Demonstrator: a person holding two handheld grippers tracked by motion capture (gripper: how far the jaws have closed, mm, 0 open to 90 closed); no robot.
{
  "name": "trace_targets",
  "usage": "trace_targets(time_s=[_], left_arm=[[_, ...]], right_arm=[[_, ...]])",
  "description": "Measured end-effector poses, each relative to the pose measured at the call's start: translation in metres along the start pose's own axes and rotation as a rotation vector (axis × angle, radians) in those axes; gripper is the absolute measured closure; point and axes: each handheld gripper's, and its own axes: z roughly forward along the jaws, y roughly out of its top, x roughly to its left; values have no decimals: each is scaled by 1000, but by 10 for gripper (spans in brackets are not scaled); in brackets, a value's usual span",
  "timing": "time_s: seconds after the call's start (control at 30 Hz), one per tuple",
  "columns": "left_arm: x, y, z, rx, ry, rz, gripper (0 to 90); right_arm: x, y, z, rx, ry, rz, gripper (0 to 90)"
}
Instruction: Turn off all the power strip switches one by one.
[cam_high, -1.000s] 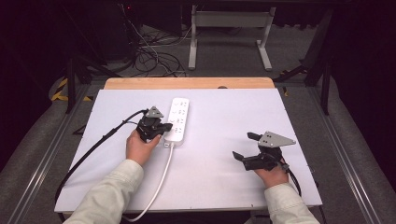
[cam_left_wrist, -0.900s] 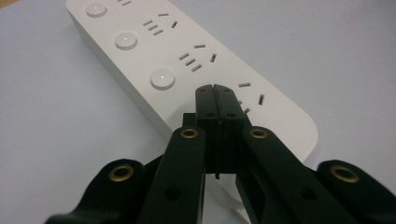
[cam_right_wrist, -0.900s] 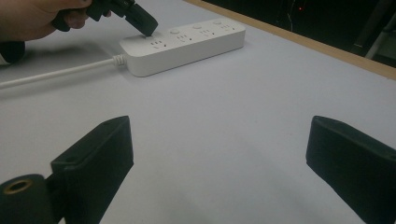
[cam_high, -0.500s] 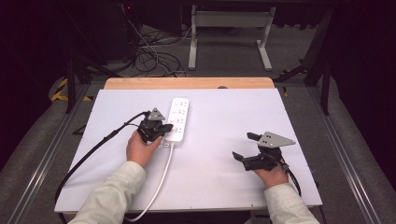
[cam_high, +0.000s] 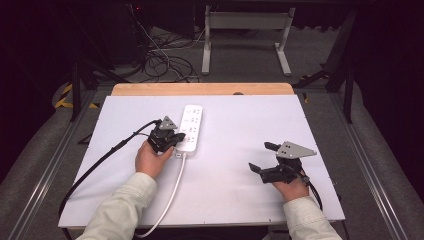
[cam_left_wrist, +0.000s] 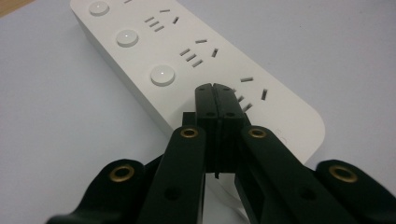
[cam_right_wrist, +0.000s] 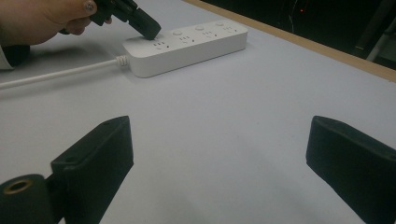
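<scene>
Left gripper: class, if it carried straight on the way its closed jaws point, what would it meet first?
Probably the power strip: the left gripper, jaws shut, points at its top near the cord end, possibly already touching.

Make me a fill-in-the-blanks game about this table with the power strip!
1. The left gripper has its jaws ____ and its tip rests on the power strip.
2. The right gripper has its jaws ____ with nothing between them.
3. The power strip's cord is coloured ____.
4. The power strip lies on a ____ table.

Missing words: shut; open; white; white
</scene>
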Motion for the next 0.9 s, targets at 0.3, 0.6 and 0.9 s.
trace_targets(time_s=[0.3, 0.6, 0.9], left_arm=[[5, 6, -3, 14, -8, -38, 900], [25, 24, -18, -98, -31, -100, 900], [24, 26, 0, -58, -17, -97, 900]], right_arm=[[0, 0, 0, 0, 2, 1, 82], [-1, -1, 1, 9, 5, 1, 81], [-1, -1, 1, 8, 6, 1, 81]])
